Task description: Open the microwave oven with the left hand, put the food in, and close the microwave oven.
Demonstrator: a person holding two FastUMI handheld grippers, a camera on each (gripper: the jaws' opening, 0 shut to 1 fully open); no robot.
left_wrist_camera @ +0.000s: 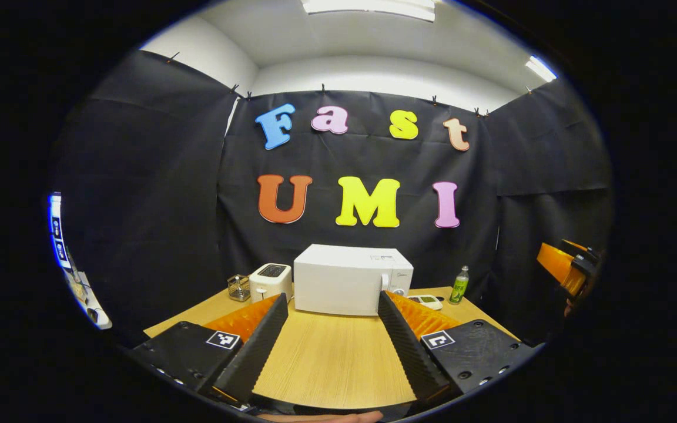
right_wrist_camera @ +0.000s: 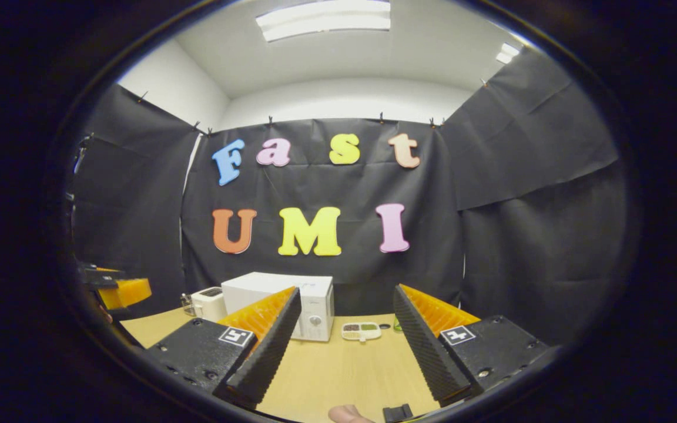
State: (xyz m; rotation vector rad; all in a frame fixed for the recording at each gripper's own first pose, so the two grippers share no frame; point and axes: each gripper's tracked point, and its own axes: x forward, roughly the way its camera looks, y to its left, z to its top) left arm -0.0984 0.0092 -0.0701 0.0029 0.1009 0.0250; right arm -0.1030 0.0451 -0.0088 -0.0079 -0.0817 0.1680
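A white microwave oven (left_wrist_camera: 350, 279) stands at the back of the wooden table (left_wrist_camera: 327, 358), its door shut. In the right gripper view the microwave oven (right_wrist_camera: 291, 302) is left of centre. The food, a white divided tray (right_wrist_camera: 361, 331) of greens and beans, lies on the table just right of it; the left gripper view shows the tray (left_wrist_camera: 426, 301) beside the oven too. My left gripper (left_wrist_camera: 334, 305) hangs open in front of the oven, well short of it. My right gripper (right_wrist_camera: 344, 302) is open, with nothing between its fingers. The other gripper (left_wrist_camera: 567, 267) appears at the far right.
A white toaster (left_wrist_camera: 270, 281) and a small wire basket (left_wrist_camera: 238, 286) stand left of the microwave. A green bottle (left_wrist_camera: 459, 285) stands at the back right, past the food tray. The left gripper (right_wrist_camera: 118, 288) is at the far left of the right gripper view.
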